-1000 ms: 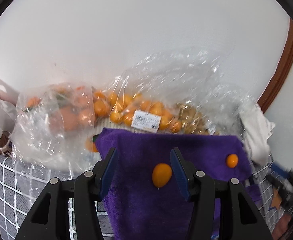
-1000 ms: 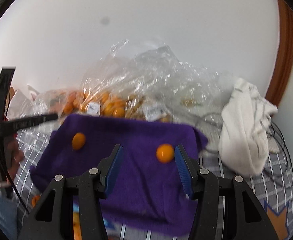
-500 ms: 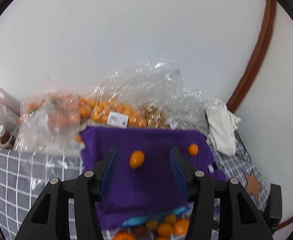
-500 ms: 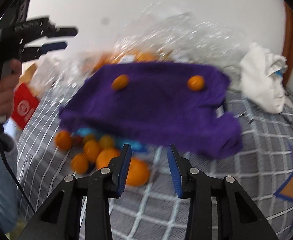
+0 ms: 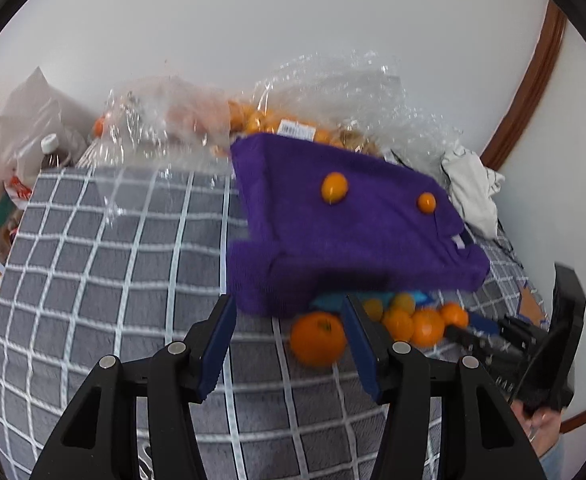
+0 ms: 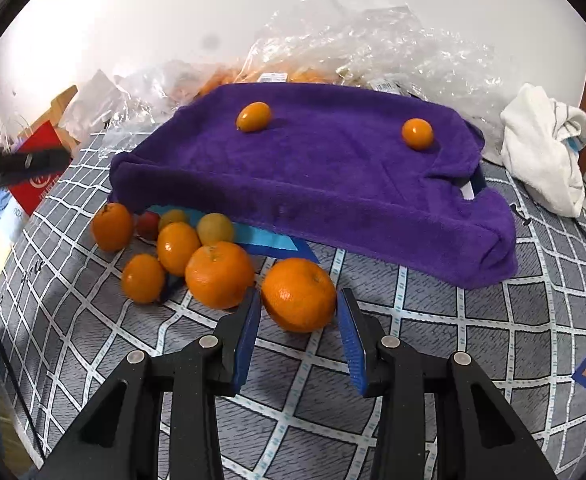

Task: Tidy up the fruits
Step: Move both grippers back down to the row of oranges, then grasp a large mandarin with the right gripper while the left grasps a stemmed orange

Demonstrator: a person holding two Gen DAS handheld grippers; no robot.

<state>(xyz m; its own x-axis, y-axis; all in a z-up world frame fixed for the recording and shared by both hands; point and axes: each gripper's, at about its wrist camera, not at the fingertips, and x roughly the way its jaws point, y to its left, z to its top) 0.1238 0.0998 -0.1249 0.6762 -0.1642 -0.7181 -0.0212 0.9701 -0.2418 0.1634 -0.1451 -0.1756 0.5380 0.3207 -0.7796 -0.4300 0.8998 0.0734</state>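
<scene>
A purple towel (image 6: 333, 168) lies draped over something raised on the grey checked cloth (image 6: 433, 320). Two kumquats (image 6: 254, 117) (image 6: 417, 133) rest on top of it. Several oranges (image 6: 219, 274) lie loose at its front edge, on a blue sheet (image 6: 269, 240). My right gripper (image 6: 297, 295) is low over the cloth, and its fingertips flank the nearest orange (image 6: 299, 304), which still rests on the cloth. My left gripper (image 5: 288, 304) hovers open and empty, short of that same orange (image 5: 319, 338). The right gripper (image 5: 493, 338) also shows at the right of the left wrist view.
Clear plastic bags of fruit (image 5: 293, 128) are heaped against the wall behind the towel. A crumpled white cloth (image 6: 545, 156) lies at the right. At the left edge are a red box (image 6: 39, 184), a bottle (image 5: 51, 148) and paper bags. A hand (image 5: 541, 424) holds the right gripper.
Both grippers drew back from the towel top. The right one narrowed its jaws and dropped down to the loose oranges. The left one swung left, so the towel now sits to its right.
</scene>
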